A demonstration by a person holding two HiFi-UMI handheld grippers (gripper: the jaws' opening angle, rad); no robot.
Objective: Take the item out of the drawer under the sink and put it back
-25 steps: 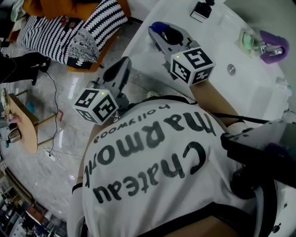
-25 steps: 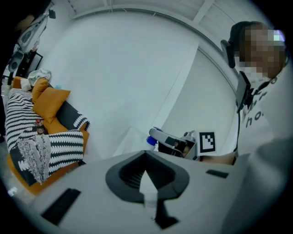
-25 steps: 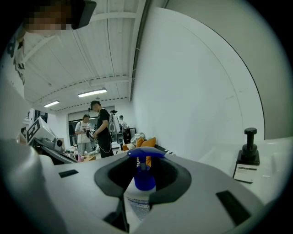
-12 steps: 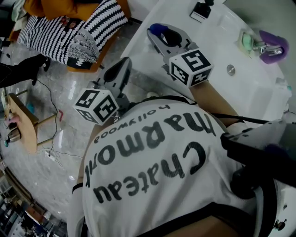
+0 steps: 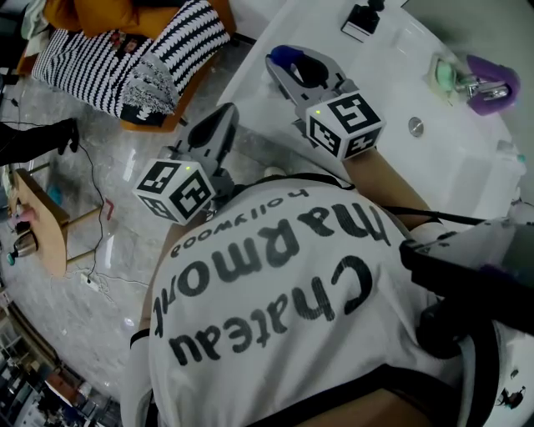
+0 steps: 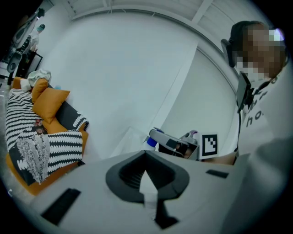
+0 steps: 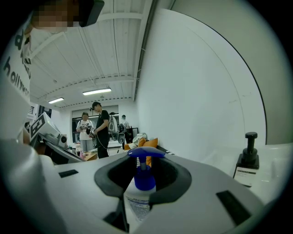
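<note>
A white bottle with a blue pump top (image 7: 144, 176) stands between the jaws of my right gripper (image 7: 145, 185), which is shut on its body. In the head view the right gripper (image 5: 289, 65) is held over the left end of the white sink counter (image 5: 392, 79), and only the bottle's blue top (image 5: 282, 53) shows. My left gripper (image 5: 219, 118) hangs lower left over the floor. Its jaws are together with nothing between them (image 6: 147, 182). The bottle (image 6: 150, 142) also shows small in the left gripper view. No drawer is in view.
A black pump dispenser (image 5: 363, 18) stands at the counter's back, near the basin drain (image 5: 417, 125) and a tap with a purple item (image 5: 491, 83). Striped cushions on an orange sofa (image 5: 125, 58) and a wooden stool (image 5: 37, 218) stand on the floor. Two people (image 7: 98, 130) stand far off.
Both grippers have hardly moved; the right one has shifted very slightly with the bottle. A dark shape at the left edge has drawn back toward the edge.
</note>
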